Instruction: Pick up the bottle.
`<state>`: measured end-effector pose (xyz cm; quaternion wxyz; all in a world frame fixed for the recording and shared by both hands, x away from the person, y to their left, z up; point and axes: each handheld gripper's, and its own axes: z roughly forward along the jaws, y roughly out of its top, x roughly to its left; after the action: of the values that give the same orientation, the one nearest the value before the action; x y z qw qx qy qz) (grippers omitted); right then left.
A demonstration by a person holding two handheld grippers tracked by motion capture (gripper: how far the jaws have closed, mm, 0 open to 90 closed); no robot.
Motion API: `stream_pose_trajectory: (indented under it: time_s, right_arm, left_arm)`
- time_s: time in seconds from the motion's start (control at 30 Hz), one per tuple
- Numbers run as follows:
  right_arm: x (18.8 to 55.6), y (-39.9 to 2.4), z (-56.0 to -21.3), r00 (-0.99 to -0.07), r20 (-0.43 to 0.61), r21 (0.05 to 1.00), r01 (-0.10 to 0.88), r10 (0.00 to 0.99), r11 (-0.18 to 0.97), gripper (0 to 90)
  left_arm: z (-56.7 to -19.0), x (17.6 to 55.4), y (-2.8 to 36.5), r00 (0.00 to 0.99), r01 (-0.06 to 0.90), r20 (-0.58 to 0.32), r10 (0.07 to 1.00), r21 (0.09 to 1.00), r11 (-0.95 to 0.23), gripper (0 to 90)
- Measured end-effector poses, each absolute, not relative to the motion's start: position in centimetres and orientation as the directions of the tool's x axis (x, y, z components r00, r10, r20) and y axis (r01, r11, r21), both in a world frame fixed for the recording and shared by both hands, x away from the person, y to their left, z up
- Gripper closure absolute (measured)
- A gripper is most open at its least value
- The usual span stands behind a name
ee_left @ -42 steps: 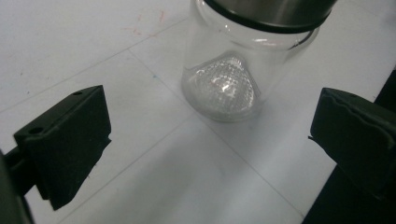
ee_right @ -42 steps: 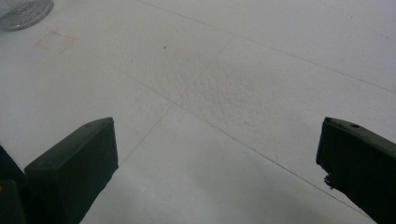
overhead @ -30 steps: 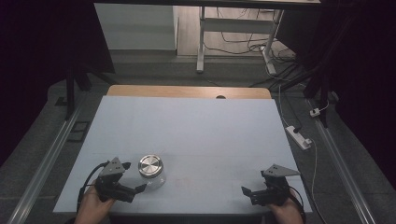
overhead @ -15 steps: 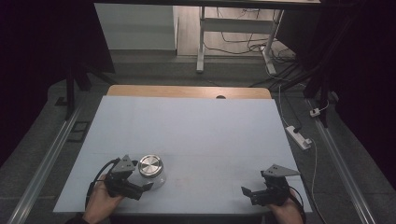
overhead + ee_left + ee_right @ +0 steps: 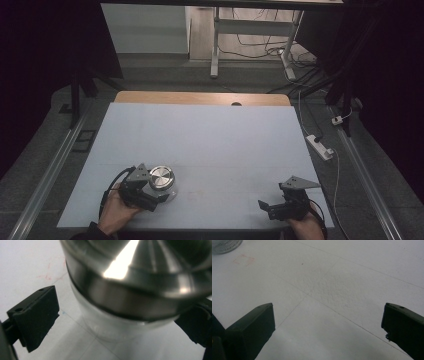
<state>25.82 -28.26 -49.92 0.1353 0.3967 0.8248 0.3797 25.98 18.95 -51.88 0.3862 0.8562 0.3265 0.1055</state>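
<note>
Since a second ago the left tool (image 5: 161, 196) has slid forward to the metal-lidded jar (image 5: 162, 179). The jar now stands between its wide-spread jaws, not gripped. The right tool (image 5: 270, 208) rests apart on the counter (image 5: 210, 135), jaws wide.

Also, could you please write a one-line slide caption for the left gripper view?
Left tongs open around a clear glass jar with a shiny metal lid.

Count: one metal-lidded jar (image 5: 162, 181) on the tabletop (image 5: 210, 145). Two grippers: left gripper (image 5: 159, 196) at the jar, right gripper (image 5: 264, 208) well right of the jar. One power strip (image 5: 320, 146) on the floor, right of the tabletop.
</note>
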Motion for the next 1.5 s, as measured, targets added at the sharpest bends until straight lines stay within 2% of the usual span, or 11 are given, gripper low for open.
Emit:
stream_pose_trajectory:
  time_s: [0.37, 0.5, 0.6, 0.9, 1.5]
  right_arm:
    - [25.8, -28.2, -49.9, -0.650, 0.078, 0.731, 0.553, 0.756, 0.400, 0.0]
    - [25.8, -28.2, -49.9, -0.651, 0.077, 0.730, 0.553, 0.755, 0.402, 0.0]
    - [25.8, -28.2, -49.9, -0.651, 0.077, 0.729, 0.554, 0.755, 0.403, 0.0]
    - [25.8, -28.1, -50.0, -0.656, 0.077, 0.727, 0.552, 0.751, 0.408, 0.0]
    - [25.9, -28.2, -49.9, -0.657, 0.081, 0.727, 0.554, 0.750, 0.406, 0.0]
  left_arm:
    - [-51.8, 26.7, 18.0, 0.780, 0.453, -0.052, 0.624, 0.736, -0.504, 2.0]
    - [-51.7, 26.7, 17.8, 0.791, 0.435, -0.038, 0.611, 0.737, -0.517, 6.0]
    - [-51.7, 26.5, 17.7, 0.802, 0.419, -0.032, 0.596, 0.741, -0.525, 14.4]
    - [-51.8, 26.5, 17.8, 0.806, 0.408, -0.026, 0.591, 0.748, -0.523, 14.8]
    - [-51.1, 27.0, 17.7, 0.784, 0.459, -0.054, 0.618, 0.721, -0.519, 15.1]
